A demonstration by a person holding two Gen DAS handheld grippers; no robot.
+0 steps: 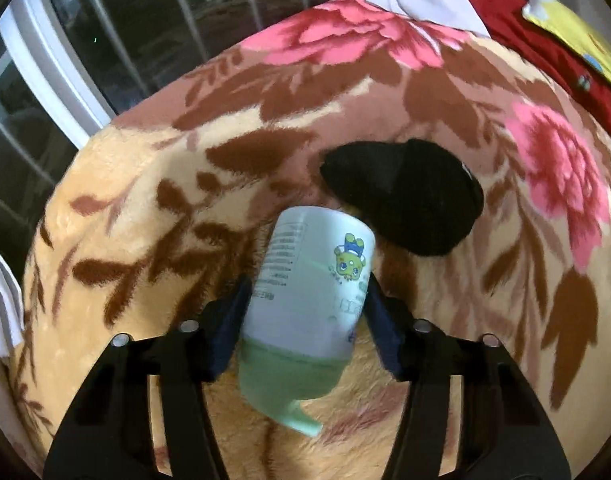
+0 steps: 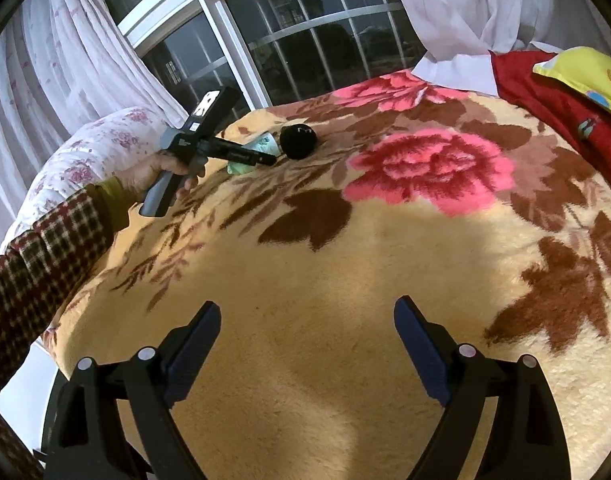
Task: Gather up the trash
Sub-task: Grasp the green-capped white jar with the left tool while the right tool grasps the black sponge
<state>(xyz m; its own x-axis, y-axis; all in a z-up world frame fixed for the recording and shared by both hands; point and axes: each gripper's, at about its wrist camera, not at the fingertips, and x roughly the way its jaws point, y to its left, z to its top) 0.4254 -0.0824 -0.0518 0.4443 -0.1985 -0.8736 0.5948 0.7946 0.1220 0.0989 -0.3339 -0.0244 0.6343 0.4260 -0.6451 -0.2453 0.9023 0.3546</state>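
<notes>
A pale bottle [image 1: 309, 276] with a cartoon label and a green spouted cap lies on the floral blanket [image 1: 145, 208], cap end toward the camera. My left gripper [image 1: 307, 280] is shut on it, a blue pad pressing on each side of its body. In the right wrist view the same bottle [image 2: 261, 145] shows as a small green patch behind the left gripper [image 2: 265, 158], which a hand in a checked sleeve holds. My right gripper [image 2: 305, 304] hangs open over bare blanket [image 2: 305, 260], nothing between its fingers.
A black fabric item [image 1: 409, 196] lies just beyond the bottle, touching or nearly touching it; it is also seen in the right wrist view [image 2: 298, 141]. A barred window [image 2: 305, 40] and white curtains [image 2: 65, 60] stand behind the bed. Red cloth [image 2: 553, 108] and a yellow pillow [image 2: 585, 76] lie at the right.
</notes>
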